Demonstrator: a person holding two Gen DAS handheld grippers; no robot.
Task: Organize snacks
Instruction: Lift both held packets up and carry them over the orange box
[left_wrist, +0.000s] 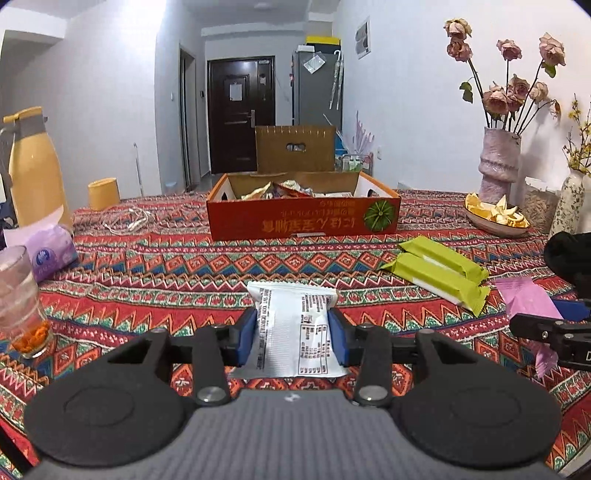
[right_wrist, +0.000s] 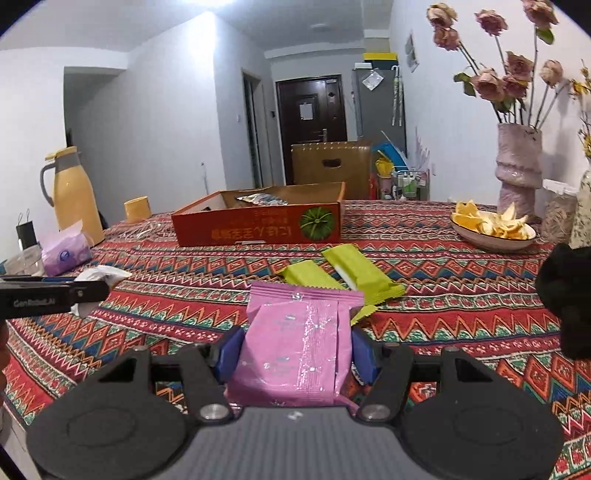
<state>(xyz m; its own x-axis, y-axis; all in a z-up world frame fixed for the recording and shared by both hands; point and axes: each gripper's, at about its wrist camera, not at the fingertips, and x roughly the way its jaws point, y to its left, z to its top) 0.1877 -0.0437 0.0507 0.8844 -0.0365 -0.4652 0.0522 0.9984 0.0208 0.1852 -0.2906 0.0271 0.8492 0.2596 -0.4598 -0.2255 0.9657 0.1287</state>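
While the left gripper (left_wrist: 293, 334) clamps a white printed snack packet (left_wrist: 293, 328), the right gripper (right_wrist: 295, 354) clamps a pink foil packet (right_wrist: 295, 347) above the patterned tablecloth (left_wrist: 184, 266).

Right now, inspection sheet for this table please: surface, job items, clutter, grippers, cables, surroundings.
Surface: patterned tablecloth, fully covered.
Job's things: orange box open, snacks inside; two green bars lying on the cloth; white packet; pink packet.
Clutter: glass, tissue pack, yellow flask, yellow cup, bowl of peel, vases.
Grippers: left gripper shut on white packet; right gripper shut on pink packet.
Cables: white cord left of box.
Surroundings: dark door, fridge.
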